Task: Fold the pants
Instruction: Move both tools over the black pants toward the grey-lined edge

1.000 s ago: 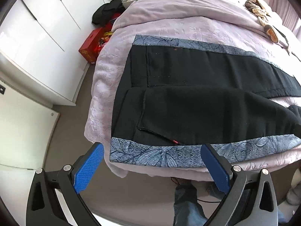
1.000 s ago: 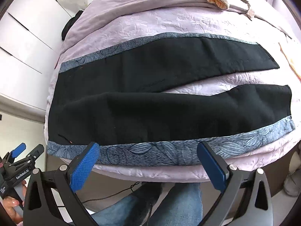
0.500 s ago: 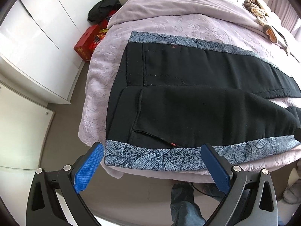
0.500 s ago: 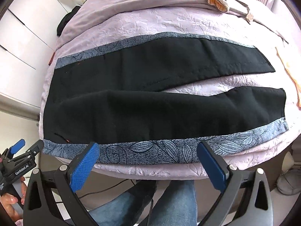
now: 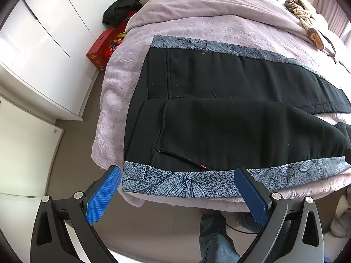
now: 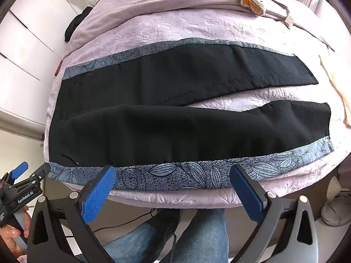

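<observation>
Black pants (image 6: 175,127) with blue-grey leaf-print side stripes lie flat across the lilac bed, waistband at the left, the two legs spread apart toward the right. In the left wrist view the waist end (image 5: 208,120) fills the middle. My left gripper (image 5: 177,182) is open and empty, hovering above the near stripe by the waistband corner. My right gripper (image 6: 173,182) is open and empty above the near stripe of the front leg. The left gripper also shows in the right wrist view (image 6: 19,182) at the lower left, in a hand.
The lilac bedspread (image 6: 175,32) covers the bed. A beige-and-orange item (image 6: 252,2) lies at the far side. White wardrobe doors (image 5: 33,43) stand at the left, with a red box (image 5: 105,48) and dark clothes on the floor. The person's legs (image 6: 175,236) stand below.
Both grippers have come slightly closer to the near edge of the pants. Both stay open. The pants have not moved.
</observation>
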Tool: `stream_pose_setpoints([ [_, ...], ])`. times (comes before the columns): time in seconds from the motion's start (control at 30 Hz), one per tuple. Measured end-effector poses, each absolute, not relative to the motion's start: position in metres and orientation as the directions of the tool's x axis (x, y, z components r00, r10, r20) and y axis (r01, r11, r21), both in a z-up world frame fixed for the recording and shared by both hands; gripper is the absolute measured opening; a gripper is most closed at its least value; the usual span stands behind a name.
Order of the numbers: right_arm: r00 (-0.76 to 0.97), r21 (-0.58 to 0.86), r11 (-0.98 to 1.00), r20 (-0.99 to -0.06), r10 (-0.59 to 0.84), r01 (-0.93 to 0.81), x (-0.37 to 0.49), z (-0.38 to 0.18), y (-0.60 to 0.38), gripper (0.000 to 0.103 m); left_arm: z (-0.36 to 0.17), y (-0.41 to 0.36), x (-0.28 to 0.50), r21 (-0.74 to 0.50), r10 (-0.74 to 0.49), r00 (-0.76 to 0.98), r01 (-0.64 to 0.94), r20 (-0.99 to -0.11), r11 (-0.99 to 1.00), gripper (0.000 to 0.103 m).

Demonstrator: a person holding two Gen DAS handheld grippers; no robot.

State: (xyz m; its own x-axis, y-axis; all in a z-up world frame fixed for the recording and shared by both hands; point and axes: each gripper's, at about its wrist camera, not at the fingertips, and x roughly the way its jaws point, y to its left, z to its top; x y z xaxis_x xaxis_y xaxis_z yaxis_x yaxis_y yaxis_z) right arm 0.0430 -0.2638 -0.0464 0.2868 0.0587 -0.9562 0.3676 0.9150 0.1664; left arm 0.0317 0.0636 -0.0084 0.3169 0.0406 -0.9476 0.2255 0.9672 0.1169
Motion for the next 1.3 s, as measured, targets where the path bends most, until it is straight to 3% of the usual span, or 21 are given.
stream_pose_setpoints([
  [1.3, 0.221, 0.085, 0.932, -0.975, 0.006, 0.351, 0.045, -0.049, -0.259, 0.103, -0.030, 0.072, 0.030, 0.085, 0.026, 0.275, 0.204, -0.961, 0.975, 0.103],
])
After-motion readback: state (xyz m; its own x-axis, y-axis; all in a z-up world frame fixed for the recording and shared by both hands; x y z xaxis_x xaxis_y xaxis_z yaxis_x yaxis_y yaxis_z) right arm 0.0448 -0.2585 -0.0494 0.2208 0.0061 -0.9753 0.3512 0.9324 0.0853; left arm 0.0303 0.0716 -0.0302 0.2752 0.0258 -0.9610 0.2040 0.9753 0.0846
